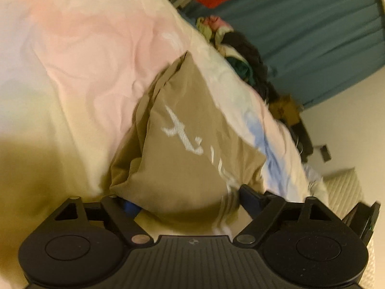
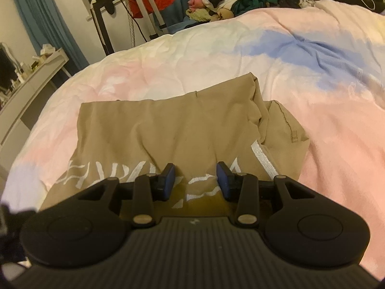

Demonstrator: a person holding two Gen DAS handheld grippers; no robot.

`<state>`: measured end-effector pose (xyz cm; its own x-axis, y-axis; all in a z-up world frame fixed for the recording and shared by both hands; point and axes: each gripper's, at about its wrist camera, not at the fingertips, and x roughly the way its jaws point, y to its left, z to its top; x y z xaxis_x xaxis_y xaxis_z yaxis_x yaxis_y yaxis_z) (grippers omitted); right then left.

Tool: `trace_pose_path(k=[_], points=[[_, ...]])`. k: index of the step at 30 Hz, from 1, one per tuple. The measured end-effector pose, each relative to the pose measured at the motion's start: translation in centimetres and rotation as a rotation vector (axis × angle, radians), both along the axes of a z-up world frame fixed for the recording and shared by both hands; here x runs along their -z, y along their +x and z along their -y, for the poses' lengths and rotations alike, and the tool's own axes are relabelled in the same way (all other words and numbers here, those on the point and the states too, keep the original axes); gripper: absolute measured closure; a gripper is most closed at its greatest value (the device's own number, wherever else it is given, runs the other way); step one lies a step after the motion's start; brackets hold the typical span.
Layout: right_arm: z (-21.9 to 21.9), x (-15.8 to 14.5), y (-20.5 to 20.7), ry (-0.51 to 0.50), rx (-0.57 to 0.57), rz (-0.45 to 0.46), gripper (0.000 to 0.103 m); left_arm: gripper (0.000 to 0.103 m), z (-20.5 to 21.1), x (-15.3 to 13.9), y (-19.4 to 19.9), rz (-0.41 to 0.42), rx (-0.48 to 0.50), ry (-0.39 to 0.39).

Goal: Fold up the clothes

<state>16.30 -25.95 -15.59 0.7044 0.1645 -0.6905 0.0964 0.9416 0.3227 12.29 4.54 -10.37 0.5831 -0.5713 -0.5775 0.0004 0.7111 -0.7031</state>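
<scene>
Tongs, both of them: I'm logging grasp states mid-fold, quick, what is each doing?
Left tongs: open wide, astride the tan printed cotton garment, not clamping it.
Right tongs: open, holding nothing, poised over the same garment.

Dim, warm indoor light is cast throughout, with a yellowish tint. Motion blur is seen across the left wrist view, smearing the tan garment (image 1: 182, 149) and bedcover (image 1: 84, 55); the right wrist view is sharper. Straight lines are bowed by fisheye distortion, and corners are darkened. A shadow lies near left.
</scene>
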Motion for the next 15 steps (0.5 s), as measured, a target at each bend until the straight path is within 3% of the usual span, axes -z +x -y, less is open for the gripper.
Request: trace_pose_path(k=[2,6,8,9,10,15], points=[[0.6,0.0,-0.2,0.054,0.025,0.003,0.062,0.034,-0.3,-0.1,-0.2,0.019,-0.024,-0.007],[2.9,-0.7,-1.6,0.285,0.108,0.018,0.059,0.052,-0.6,-0.4,-1.0,0.046,-0.054,0.005],[3.9,-1.1,-2.5,0.447,0.099,0.026,0.043,0.057,-0.7,-0.5,-1.1,0.052,-0.058,0.012],[4.3,-1.2,-3.0,0.535,0.089,0.032,0.021,0.060,-0.7,-0.6,-1.2,0.055,-0.058,0.019],[4.6,-1.1,-3.6,0.627,0.083,0.039,0.008,0.061,-0.8,-0.7,-1.3,0.058,-0.059,0.017],[4.4,1.6,-5.1,0.950,0.064,-0.035,0.010,0.069,-1.0,-0.9,-1.3,0.046,-0.069,0.003]])
